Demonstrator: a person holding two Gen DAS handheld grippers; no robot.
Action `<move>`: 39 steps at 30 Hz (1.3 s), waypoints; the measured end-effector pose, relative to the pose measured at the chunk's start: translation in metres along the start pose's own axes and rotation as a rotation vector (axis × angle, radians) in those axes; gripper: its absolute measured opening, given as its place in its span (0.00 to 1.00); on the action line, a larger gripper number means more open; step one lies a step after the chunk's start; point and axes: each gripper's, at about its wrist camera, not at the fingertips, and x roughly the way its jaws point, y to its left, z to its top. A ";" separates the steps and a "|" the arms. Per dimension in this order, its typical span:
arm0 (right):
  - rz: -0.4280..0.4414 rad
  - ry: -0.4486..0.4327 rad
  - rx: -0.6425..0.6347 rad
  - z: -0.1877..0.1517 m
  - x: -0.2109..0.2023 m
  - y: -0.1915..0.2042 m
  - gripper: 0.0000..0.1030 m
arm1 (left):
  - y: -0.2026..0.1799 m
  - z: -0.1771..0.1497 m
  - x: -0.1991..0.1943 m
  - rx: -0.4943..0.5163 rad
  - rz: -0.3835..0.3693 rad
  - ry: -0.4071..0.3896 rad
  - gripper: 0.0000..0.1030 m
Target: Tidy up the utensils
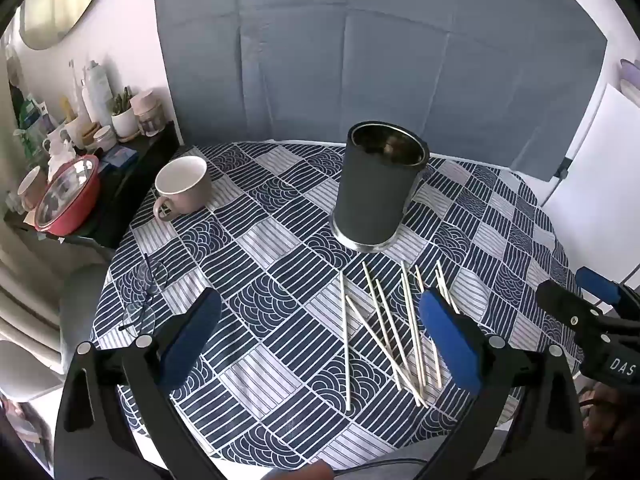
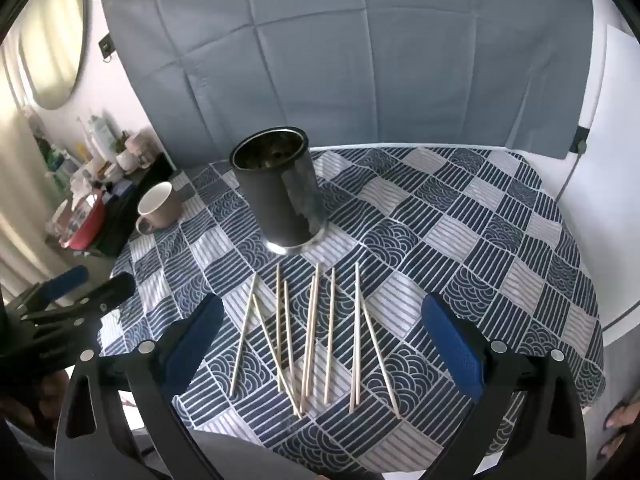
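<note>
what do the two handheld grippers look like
Both match: the left gripper and right gripper have glossy black plastic frames, silver round pivot pins and blue textured pads on the fingers. White letters "DAS" mark the right gripper's body in the left wrist view.

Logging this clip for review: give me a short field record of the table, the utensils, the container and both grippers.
surface: round table with patterned cloth
utensils: wooden sticks lying loose, some crossing, in front of the canister
container: dark canister, upright, no sticks in it
left gripper: open, holds nothing
right gripper: open, above the sticks, holds nothing
other: mug, eyeglasses
progress: no stick picked up yet
</note>
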 end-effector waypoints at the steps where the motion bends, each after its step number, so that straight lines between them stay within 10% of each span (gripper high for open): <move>1: 0.002 -0.003 0.002 0.000 0.000 0.000 0.92 | 0.000 0.000 0.000 -0.003 0.000 0.002 0.94; 39: -0.010 0.022 0.018 0.000 0.002 -0.001 0.92 | 0.001 -0.004 0.010 -0.011 -0.006 0.033 0.94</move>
